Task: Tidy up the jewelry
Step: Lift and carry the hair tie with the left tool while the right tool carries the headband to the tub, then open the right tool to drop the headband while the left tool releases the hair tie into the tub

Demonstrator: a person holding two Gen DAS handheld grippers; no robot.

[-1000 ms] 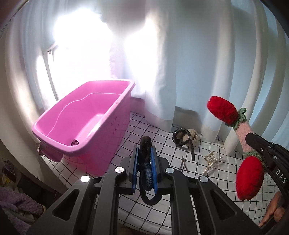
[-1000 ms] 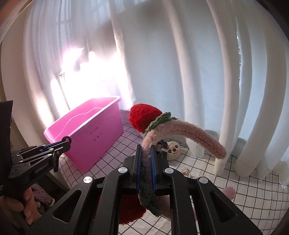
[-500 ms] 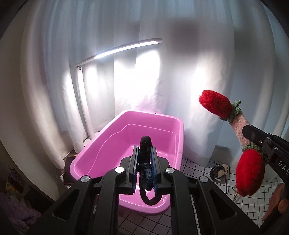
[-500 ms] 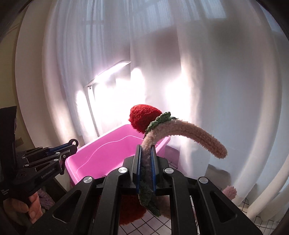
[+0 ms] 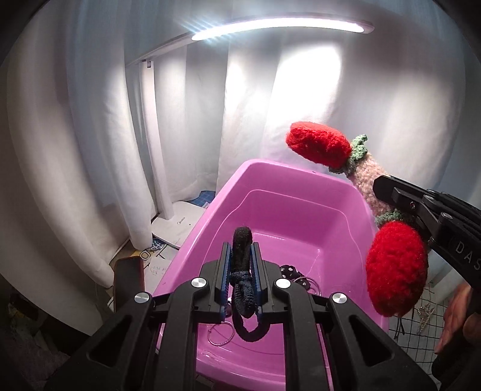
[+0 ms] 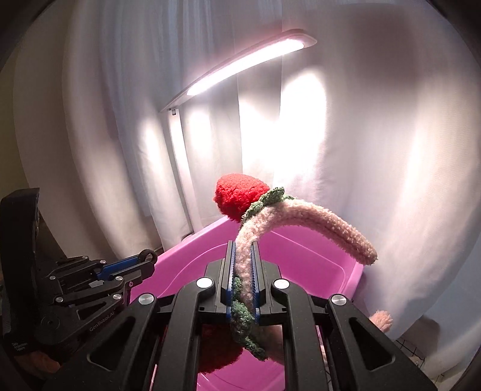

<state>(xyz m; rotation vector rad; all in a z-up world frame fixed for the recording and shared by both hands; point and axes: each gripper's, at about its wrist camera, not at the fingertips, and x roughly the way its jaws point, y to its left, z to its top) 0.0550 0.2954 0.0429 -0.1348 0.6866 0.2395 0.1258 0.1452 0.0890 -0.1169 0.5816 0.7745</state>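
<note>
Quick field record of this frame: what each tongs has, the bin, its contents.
left tongs: shut on black hair tie, over the bin
right tongs: shut on strawberry headband, near the bin's right rim
bin: pink tub, open top
bin contents: thin wire hoops, dark beaded piece; more may be hidden by the tongs
lighting: lamp bar lit above, white curtain behind

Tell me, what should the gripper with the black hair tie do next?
Probably open and drop it. The left gripper is shut on the black hair tie right above the pink tub, where other small pieces already lie.
</note>
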